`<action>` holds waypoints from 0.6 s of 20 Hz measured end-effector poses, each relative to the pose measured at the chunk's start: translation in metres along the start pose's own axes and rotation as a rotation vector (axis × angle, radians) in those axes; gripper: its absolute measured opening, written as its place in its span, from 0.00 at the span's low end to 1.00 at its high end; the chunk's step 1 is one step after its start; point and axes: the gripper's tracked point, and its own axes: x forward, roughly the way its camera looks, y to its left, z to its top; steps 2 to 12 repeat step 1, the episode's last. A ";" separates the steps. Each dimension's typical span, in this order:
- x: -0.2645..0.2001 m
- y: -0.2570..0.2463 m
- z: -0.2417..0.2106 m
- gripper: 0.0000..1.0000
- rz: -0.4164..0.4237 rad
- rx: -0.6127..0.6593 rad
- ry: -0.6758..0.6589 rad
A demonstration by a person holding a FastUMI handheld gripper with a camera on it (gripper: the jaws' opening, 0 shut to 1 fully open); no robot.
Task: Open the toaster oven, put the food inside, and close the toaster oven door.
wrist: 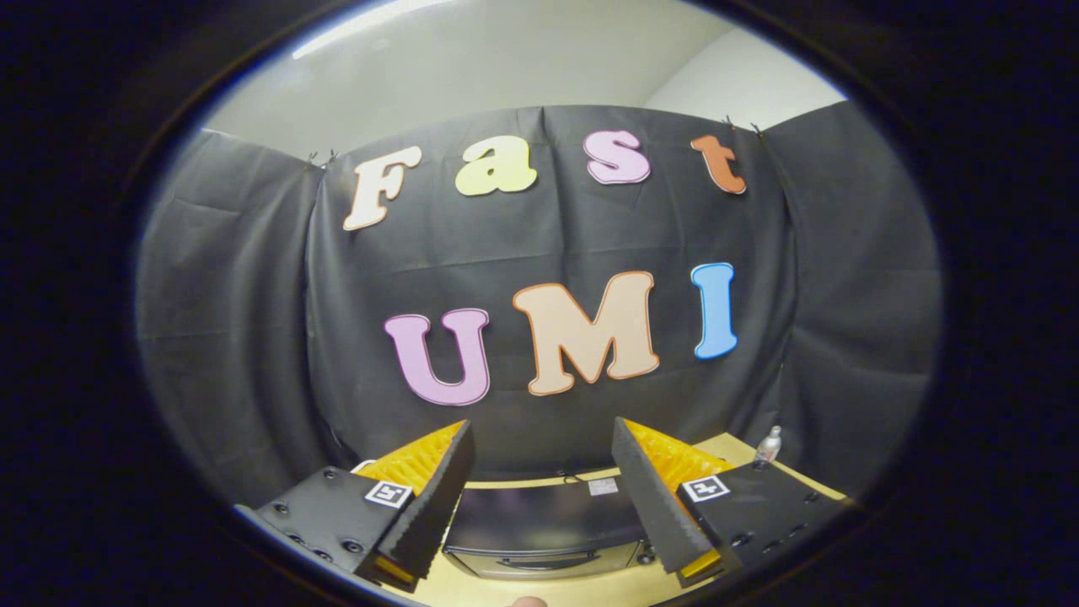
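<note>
I read the toaster oven point(544, 527) as black on top with a silver-grey front. The table point(742, 447) under it is pale yellow-tan. Small bottle point(768, 447): clear with a white cap. Booth cloth point(236, 337) dark grey-black; wall point(472, 76) above it off-white.

The gripper point(544, 497) fingers stand spread apart.

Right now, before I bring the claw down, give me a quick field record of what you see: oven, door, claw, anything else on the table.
oven: toaster oven on the table, seen from above, below and between the fingers
door: looks closed, handle facing the claw
claw: claw open, fingers spread apart, holding nothing
other: small clear bottle beyond the right finger
food: cannot tell
</note>
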 end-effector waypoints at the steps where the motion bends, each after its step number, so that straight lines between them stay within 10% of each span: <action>1: -0.001 -0.001 0.006 1.00 -0.003 -0.007 -0.012; 12: -0.001 -0.001 0.006 1.00 -0.003 -0.007 -0.012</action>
